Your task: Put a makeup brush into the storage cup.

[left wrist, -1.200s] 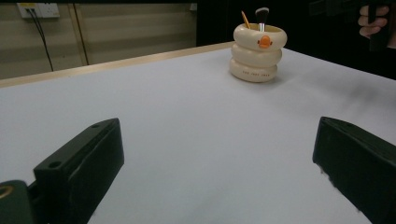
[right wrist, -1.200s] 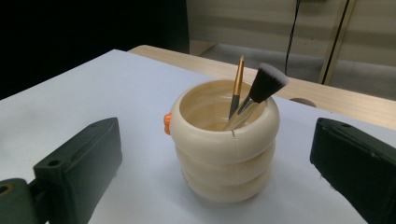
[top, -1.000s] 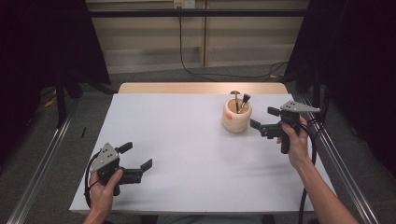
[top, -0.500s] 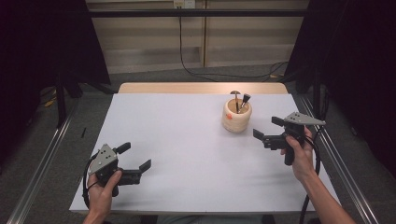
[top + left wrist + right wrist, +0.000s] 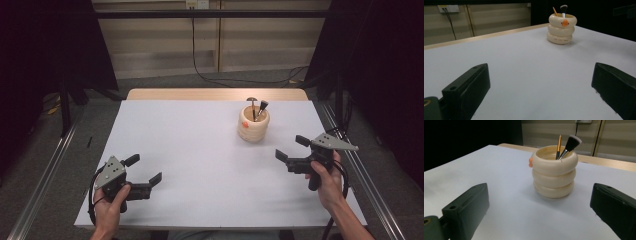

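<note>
Since a second ago the right claw [image 5: 289, 149] has drawn back from the cream ringed holder [image 5: 253, 124] toward the near right of the desk [image 5: 200, 140], jaws spread wide and empty; the holder stands upright at the far right of centre, a brush [image 5: 571, 145] and a slim orange-handled tool [image 5: 558, 147] inside; nothing lies between it and either claw; the left claw [image 5: 145, 170] hovers at the near left, well apart, likewise gaping and empty.

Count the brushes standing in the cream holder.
2. A fluffy makeup brush leans at the holder's right side, and a thin orange-handled brush stands just left of it. Shorter ones could be hidden inside.
</note>
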